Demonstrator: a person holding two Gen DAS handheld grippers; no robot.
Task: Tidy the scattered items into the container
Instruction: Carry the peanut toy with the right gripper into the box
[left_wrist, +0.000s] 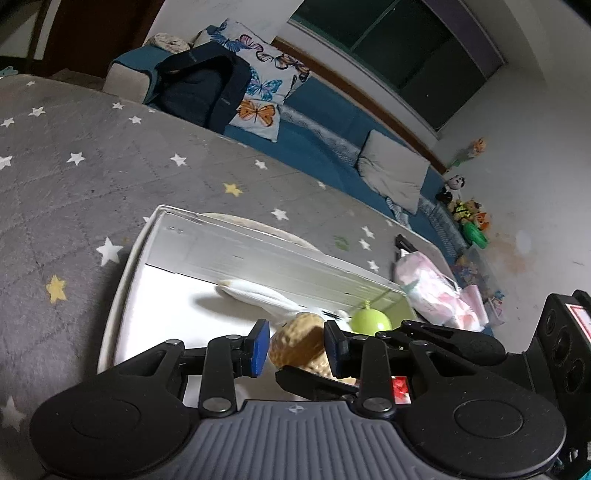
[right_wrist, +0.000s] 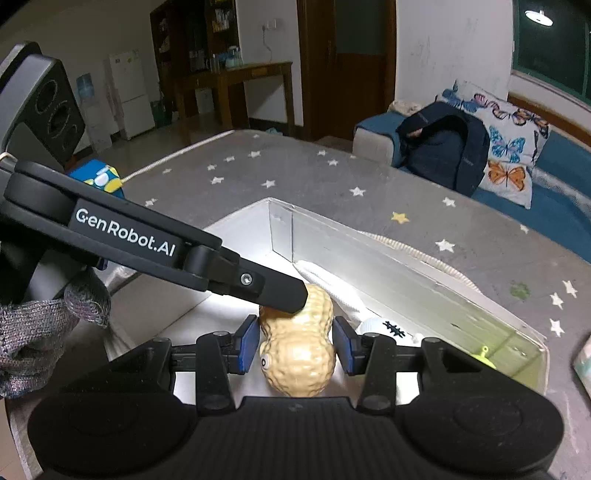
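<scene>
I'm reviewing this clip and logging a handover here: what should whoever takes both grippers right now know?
Right gripper: shut on the peanut toy, over the white box.
Left gripper: beside that toy, one finger on its top; grip unclear.
Done: white cloth and green toy lie in the box.
Left: release the peanut; the pink packet is still on the star rug.

Legible marking, one entry: "GenRobot.AI", printed in white on the black arm of the left gripper (right_wrist: 295, 295), seen at left in the right wrist view.
</scene>
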